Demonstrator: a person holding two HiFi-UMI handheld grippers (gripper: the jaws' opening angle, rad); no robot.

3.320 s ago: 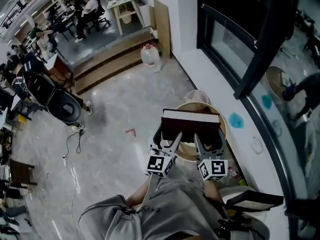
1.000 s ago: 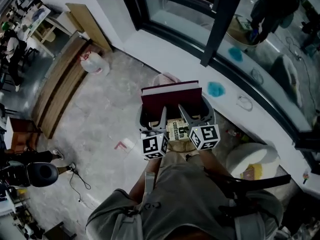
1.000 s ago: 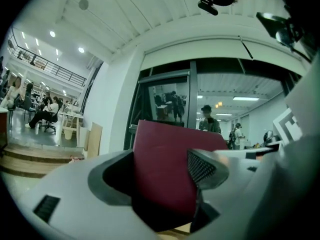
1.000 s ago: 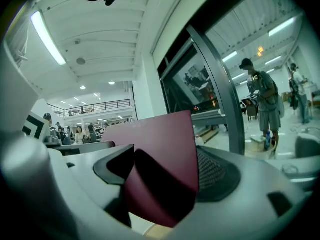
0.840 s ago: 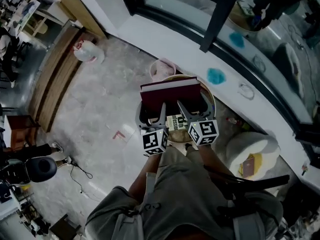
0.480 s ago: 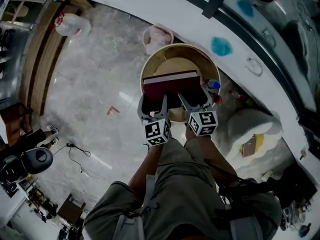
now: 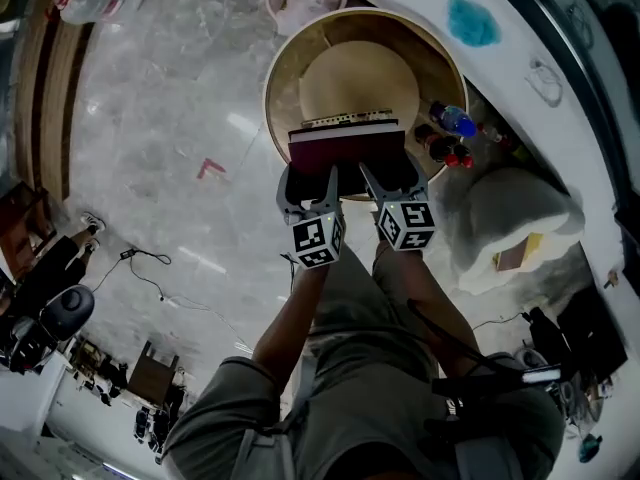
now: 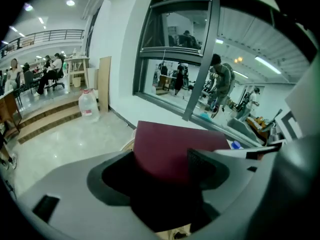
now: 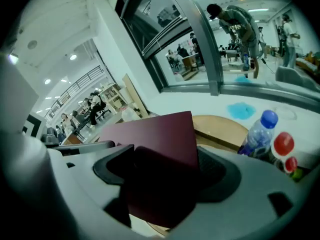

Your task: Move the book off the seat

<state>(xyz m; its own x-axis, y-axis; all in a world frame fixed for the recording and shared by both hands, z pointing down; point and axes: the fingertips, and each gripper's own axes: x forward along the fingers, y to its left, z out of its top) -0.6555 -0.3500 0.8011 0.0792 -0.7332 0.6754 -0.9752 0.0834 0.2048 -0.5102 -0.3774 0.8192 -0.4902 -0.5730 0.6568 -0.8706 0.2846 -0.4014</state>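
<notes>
Pinching a dark red hardcover book (image 7: 345, 151) between wide-set jaws, the left gripper (image 7: 308, 186) holds its near left part, and the right gripper (image 7: 392, 180) pinches its near right part the same way. The book lies roughly flat in the air over the near side of a round tan wooden seat (image 7: 283, 63) with a pale cushion (image 7: 360, 73). A blue-capped plastic bottle (image 7: 452, 120) and red-capped bottles (image 7: 447, 153) stand just right of the seat. A white beanbag (image 7: 510, 218) slumps further right on the grey marble floor (image 7: 170, 148).
</notes>
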